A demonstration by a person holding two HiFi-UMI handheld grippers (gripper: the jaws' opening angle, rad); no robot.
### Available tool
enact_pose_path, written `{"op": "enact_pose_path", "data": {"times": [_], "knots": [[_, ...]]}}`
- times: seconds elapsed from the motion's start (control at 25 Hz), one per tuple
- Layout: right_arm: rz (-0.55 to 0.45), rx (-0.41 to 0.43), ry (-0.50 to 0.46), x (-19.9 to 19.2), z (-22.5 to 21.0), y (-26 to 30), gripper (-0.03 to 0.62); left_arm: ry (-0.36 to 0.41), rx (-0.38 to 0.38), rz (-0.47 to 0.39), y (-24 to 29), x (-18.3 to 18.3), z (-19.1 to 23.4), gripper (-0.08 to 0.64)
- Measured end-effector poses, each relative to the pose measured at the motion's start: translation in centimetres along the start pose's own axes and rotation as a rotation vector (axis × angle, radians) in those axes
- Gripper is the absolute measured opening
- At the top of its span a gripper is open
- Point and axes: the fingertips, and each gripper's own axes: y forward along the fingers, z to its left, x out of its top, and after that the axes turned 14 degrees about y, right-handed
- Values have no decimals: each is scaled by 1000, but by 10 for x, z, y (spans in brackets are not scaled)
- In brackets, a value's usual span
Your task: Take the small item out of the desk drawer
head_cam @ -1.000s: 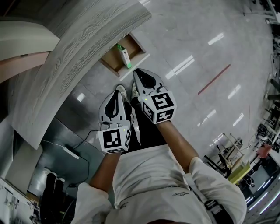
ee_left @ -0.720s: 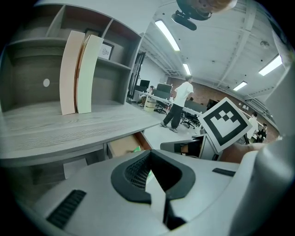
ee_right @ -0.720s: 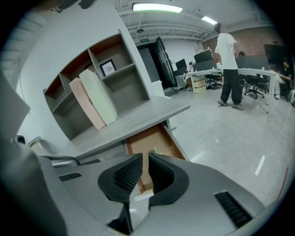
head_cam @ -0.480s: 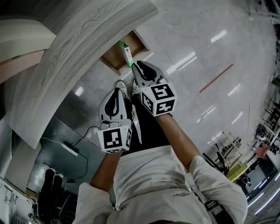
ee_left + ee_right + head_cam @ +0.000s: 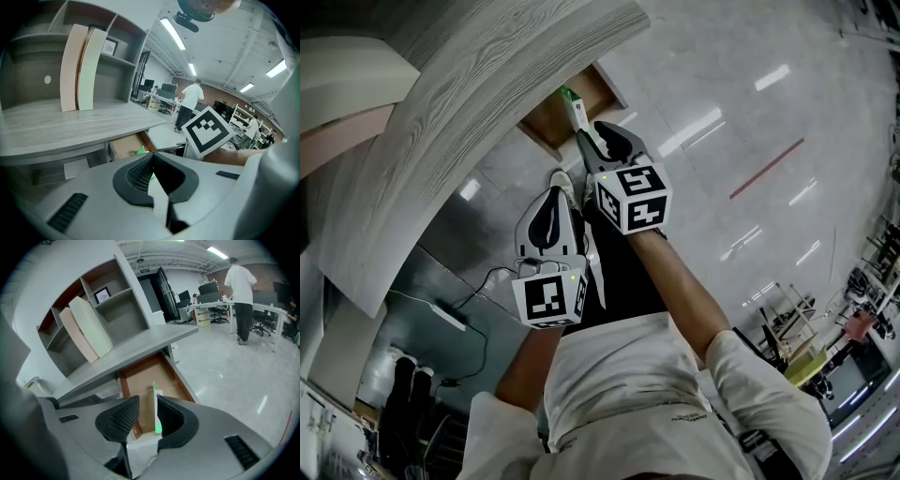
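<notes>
The desk drawer point(image 5: 546, 124) stands pulled out, its brown inside bare point(image 5: 139, 380). In it lies the small item point(image 5: 576, 111), a thin white and green pack point(image 5: 156, 409). My right gripper point(image 5: 589, 137) hangs just over the drawer's front edge. Its jaws have just been opening and stand apart point(image 5: 147, 399); the pack shows in the gap, lower down and untouched. My left gripper point(image 5: 553, 197) is nearer my body, tips together point(image 5: 153, 154), empty. From it I see the drawer point(image 5: 125, 145) and a green corner of the pack point(image 5: 139, 151).
The grey desk top point(image 5: 469, 112) overhangs the drawer; above it stand shelves with two upright folders point(image 5: 89, 329). A cable and power strip point(image 5: 450, 323) lie under the desk. My legs stand below the grippers. A person point(image 5: 241, 291) stands far off on the polished floor.
My right gripper has sunk forward to the drawer's front edge and its jaws have parted. The left gripper has hardly moved.
</notes>
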Motion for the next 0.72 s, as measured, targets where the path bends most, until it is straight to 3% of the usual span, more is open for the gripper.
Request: {"op": "enact_pose_path", "data": {"times": [0.28,0.72], "knots": [[53,-29,0,-12,-11,20,167,-13,1,13,4,-5,0,15],[100,-85,-14,-23,-30,40,167,-19,14,36,11,-9,-1,15]]}}
